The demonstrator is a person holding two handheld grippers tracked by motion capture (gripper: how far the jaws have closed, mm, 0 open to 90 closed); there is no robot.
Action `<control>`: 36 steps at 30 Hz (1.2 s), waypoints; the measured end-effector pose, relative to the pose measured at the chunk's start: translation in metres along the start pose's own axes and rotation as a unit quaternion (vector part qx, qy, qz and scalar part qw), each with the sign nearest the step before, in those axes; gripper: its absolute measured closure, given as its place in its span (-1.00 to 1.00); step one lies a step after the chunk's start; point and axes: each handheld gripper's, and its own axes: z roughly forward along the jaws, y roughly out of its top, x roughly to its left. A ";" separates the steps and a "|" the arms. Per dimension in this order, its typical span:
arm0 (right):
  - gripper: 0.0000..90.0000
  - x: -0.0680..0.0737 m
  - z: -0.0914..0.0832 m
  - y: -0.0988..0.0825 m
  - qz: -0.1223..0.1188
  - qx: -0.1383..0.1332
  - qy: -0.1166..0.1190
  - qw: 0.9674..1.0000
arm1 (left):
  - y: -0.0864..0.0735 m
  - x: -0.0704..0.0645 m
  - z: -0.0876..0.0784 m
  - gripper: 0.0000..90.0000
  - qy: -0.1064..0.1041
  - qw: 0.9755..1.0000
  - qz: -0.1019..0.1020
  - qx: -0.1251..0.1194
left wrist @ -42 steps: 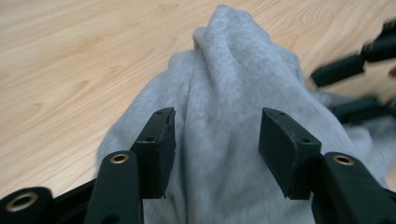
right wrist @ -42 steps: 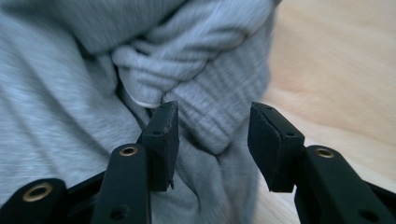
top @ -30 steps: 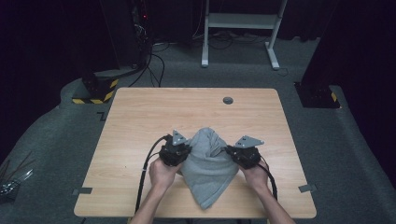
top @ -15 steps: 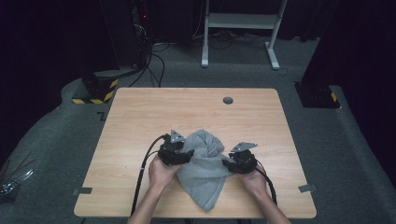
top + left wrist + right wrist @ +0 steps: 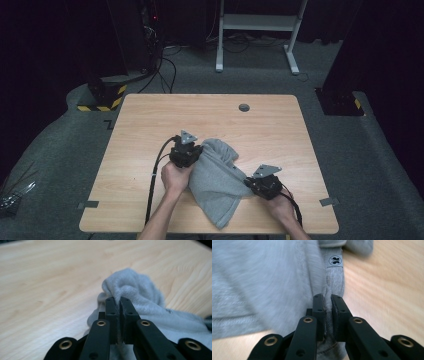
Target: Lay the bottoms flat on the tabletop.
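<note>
Pinching a fold of the grey cloth (image 5: 215,185) on its left edge, my left gripper (image 5: 118,305) has just snapped closed again, fabric squeezed between its jaws. My right gripper (image 5: 327,305) has likewise just been closing and clamps the cloth's hem, just below a small tag (image 5: 334,260). I see the cloth lying crumpled on the near middle of the wooden table (image 5: 150,120), stretched between both grippers.
</note>
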 end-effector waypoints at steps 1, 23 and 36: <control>0.84 0.001 -0.002 -0.002 0.002 -0.001 0.001 1.000 | -0.002 -0.001 -0.003 0.91 -0.005 1.000 0.001 -0.002; 0.46 -0.003 0.030 0.055 0.012 -0.020 -0.001 1.000 | -0.070 0.010 -0.054 0.14 -0.005 1.000 -0.022 0.021; 0.95 0.008 0.024 0.041 -0.018 -0.010 0.057 0.998 | -0.101 0.013 -0.036 0.91 -0.009 0.995 -0.022 0.094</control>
